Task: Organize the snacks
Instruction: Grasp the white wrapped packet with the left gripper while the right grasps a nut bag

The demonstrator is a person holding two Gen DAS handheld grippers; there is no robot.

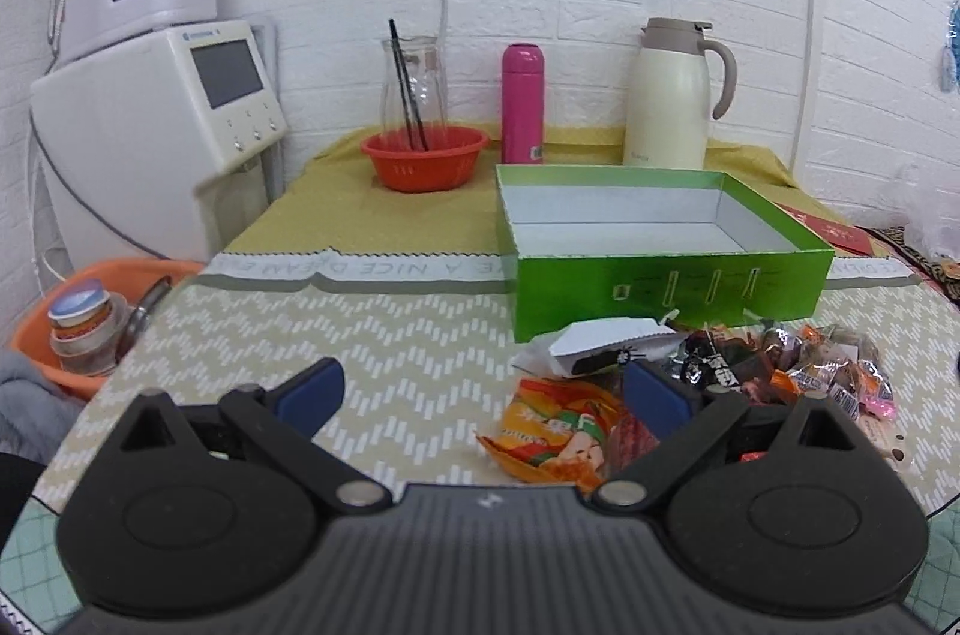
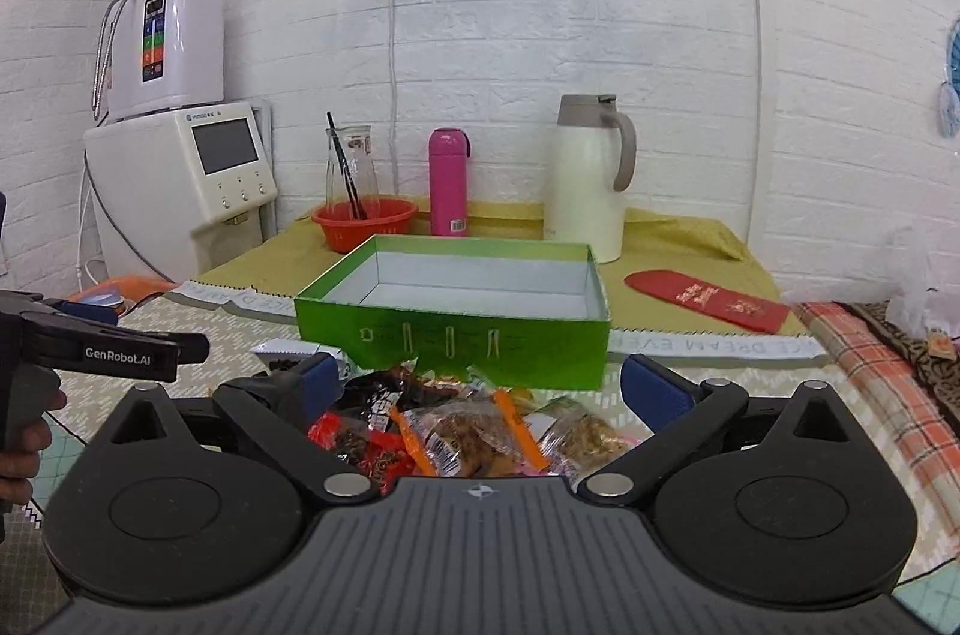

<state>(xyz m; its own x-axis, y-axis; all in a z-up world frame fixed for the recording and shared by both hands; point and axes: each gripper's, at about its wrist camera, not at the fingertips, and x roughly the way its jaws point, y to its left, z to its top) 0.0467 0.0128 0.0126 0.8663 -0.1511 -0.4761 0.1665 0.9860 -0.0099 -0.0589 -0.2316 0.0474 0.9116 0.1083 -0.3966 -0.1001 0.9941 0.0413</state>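
Both grippers [image 1: 480, 395] [image 2: 474, 389] released; left reads "GenRobot.AI", cloth [image 1: 372, 269] prob. "NICE DREAM".

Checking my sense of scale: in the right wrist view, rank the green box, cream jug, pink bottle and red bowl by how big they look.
1. Green box, nearest, so flattered.
2. Cream jug.
3. Pink bottle and red bowl look about alike; I won't rank them.

Left gripper [image 2: 180, 347], side arm: read "GenRobot.AI".
Cloth border [image 1: 384, 269], beside the green box [image 1: 666, 299]: showed "A NICE DREAM", upside down.
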